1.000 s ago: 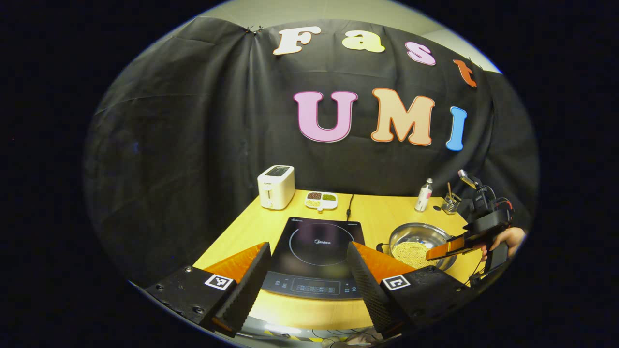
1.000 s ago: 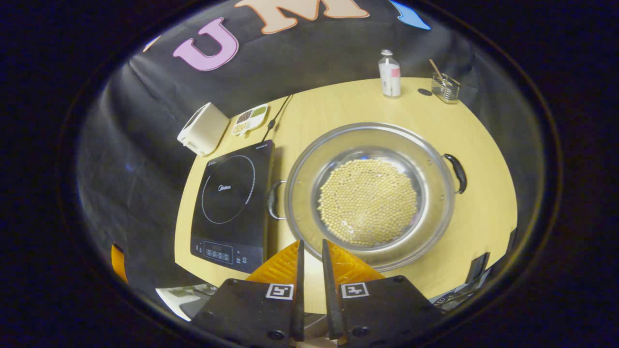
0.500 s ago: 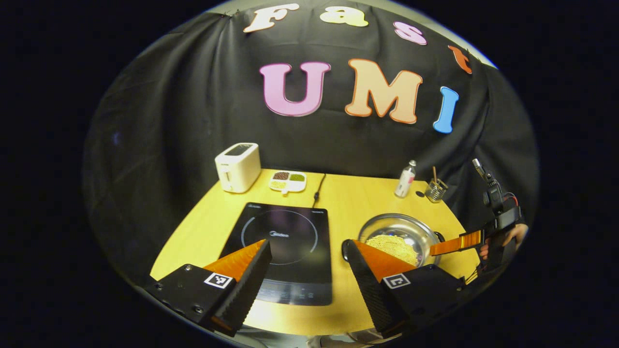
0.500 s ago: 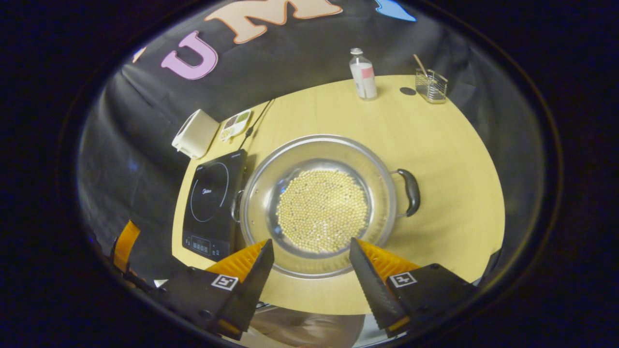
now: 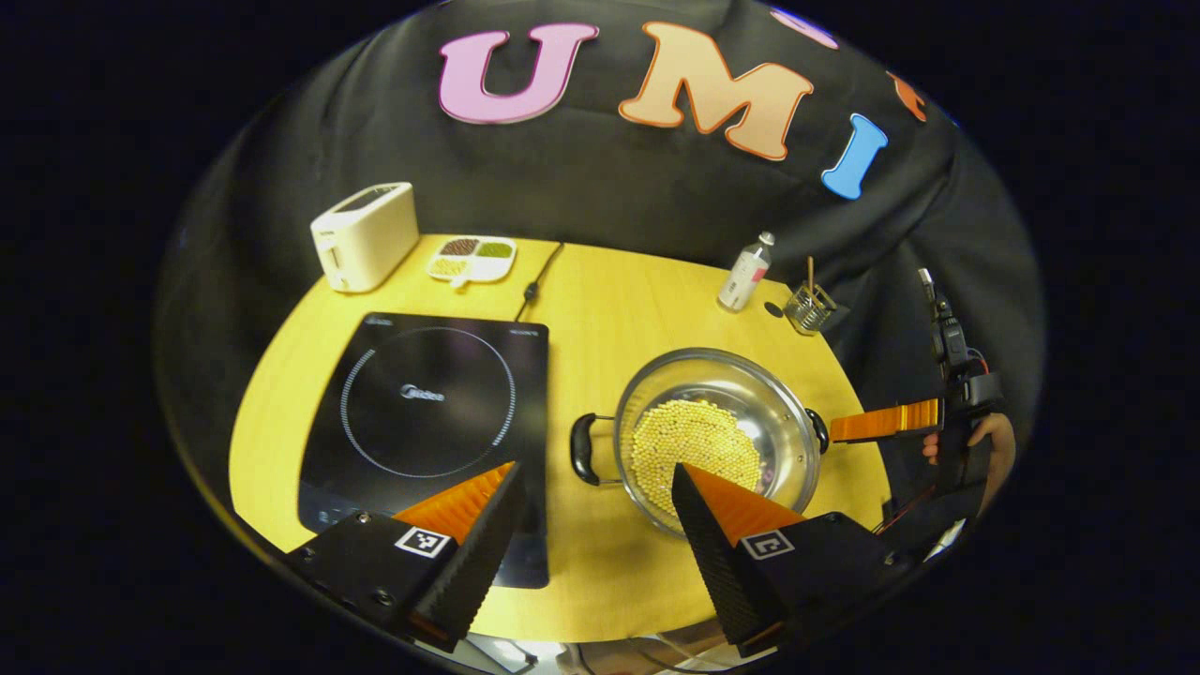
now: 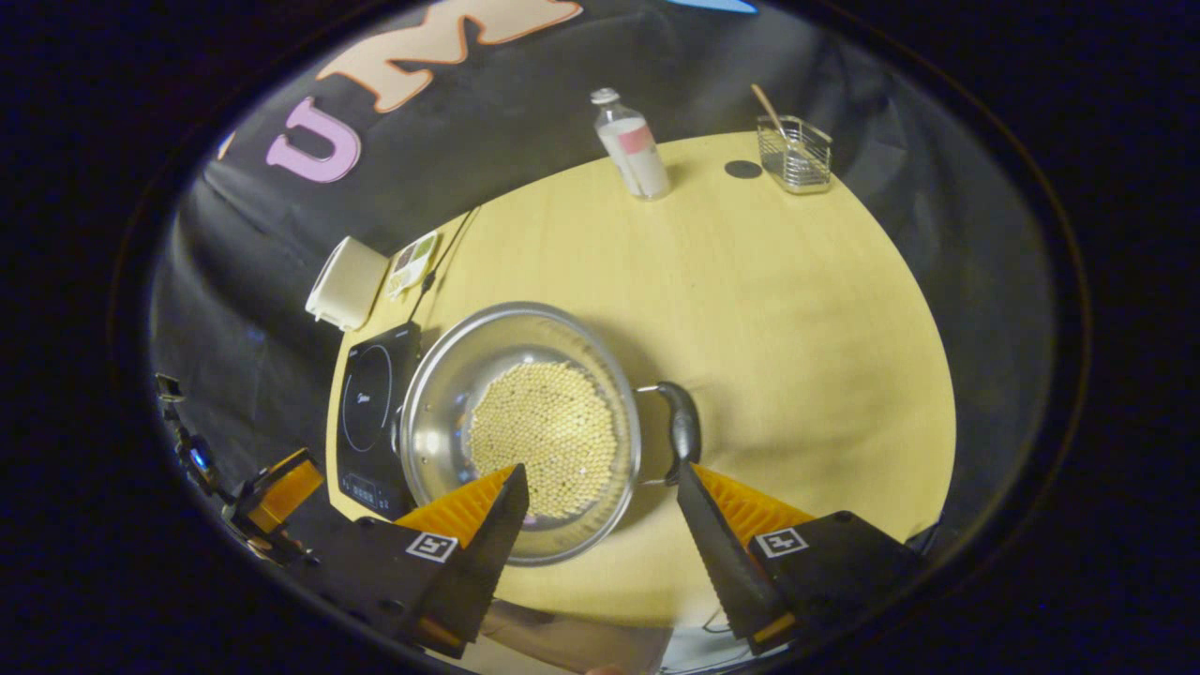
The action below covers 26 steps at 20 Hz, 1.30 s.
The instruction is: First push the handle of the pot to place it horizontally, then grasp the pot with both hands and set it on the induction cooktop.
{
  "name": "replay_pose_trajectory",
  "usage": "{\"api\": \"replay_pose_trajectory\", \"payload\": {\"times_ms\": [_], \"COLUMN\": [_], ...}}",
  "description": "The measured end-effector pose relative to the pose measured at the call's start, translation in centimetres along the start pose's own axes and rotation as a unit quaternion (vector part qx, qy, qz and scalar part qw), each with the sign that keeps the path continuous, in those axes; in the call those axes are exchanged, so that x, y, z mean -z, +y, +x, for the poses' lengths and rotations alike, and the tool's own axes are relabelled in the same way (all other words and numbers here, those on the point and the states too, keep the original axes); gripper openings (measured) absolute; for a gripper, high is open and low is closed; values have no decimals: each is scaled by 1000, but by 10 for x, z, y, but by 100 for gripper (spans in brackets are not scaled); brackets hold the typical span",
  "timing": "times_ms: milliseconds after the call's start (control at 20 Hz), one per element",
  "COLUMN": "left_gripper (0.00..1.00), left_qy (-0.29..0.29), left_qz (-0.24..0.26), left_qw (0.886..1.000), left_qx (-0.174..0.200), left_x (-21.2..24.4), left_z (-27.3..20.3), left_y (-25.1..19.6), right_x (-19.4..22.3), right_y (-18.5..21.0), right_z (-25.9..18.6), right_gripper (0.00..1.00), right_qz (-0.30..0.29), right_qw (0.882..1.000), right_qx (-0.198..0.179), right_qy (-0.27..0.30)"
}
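Left gripper view is looking down over the left tongs (image 5: 592, 497), whose fingers are standing wide apart with nothing between them, hanging above the near edge of the yellow tabletop (image 5: 600, 319). Just past them the pot (image 5: 717, 436) is sitting on the tabletop, filled with pale beans (image 5: 694, 448), its two dark handles pointing left (image 5: 583, 448) and right (image 5: 819, 429). The induction cooktop (image 5: 431, 412) is lying just beside the pot on its left, apart from it, with bare tabletop between the two. Off to the right a hand (image 5: 984, 448) is holding the right tongs, one finger (image 5: 881, 420) reaching close to the pot's right handle; whether it is touching is hard to tell.

Right gripper view is showing the right tongs (image 6: 600, 487) also spread open and empty, their fingers straddling the near side of the pot (image 6: 520, 427); the right finger tip (image 6: 694, 483) is sitting right at the dark handle (image 6: 682, 427).

Farther back, a power cord (image 5: 536, 281) is running from the cooktop toward the wall. A white toaster (image 5: 366, 234) and a small divided dish (image 5: 472, 258) are standing at the far left edge, and a bottle (image 5: 745, 274), a dark round spot (image 6: 742, 169) and a wire holder (image 5: 811, 307) with a stick in it are standing at the far right, all well apart from the pot.
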State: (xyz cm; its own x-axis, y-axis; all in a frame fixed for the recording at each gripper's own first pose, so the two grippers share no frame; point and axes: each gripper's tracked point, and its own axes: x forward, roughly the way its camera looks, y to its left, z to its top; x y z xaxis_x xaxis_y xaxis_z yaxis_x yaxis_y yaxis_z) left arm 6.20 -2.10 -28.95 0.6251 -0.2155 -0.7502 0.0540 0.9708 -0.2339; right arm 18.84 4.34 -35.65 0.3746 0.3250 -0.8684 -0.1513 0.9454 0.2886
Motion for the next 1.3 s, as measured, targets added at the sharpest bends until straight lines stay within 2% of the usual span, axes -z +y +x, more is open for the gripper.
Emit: {"api": "replay_pose_trajectory", "payload": {"times_ms": [50,100,400,750,800,850,1100,1200,1250,1300], "left_gripper": [96,97,98,96,100,96,92,88,87,80], "left_qy": [17,31,119,182,188,194,214,223,222,221], "left_qz": [-5,-8,-22,-16,-17,-18,-30,-32,-31,-33], "left_qw": [1000,999,993,983,982,981,976,974,975,975], "left_qx": [9,13,15,14,16,12,13,9,9,9], "left_x": [4,4,14,25,26,29,33,36,37,35], "left_z": [11,23,81,115,119,123,138,141,145,147], "left_y": [-2,-2,7,4,3,5,8,10,12,14], "right_x": [-2,-5,-10,-5,-3,1,7,9,10,11], "right_y": [-7,-13,-32,-36,-35,-33,-27,-24,-25,-24], "right_z": [5,10,44,74,79,81,96,101,105,105], "right_gripper": [94,99,99,99,99,98,98,77,81,84], "right_qz": [-2,-4,-2,5,1,-4,0,15,14,15], "right_qw": [1000,1000,998,994,993,992,989,987,987,986], "right_qx": [0,-2,-26,-53,-53,-56,-67,-74,-71,-74], "right_qy": [8,14,61,100,107,111,131,141,145,149]}}
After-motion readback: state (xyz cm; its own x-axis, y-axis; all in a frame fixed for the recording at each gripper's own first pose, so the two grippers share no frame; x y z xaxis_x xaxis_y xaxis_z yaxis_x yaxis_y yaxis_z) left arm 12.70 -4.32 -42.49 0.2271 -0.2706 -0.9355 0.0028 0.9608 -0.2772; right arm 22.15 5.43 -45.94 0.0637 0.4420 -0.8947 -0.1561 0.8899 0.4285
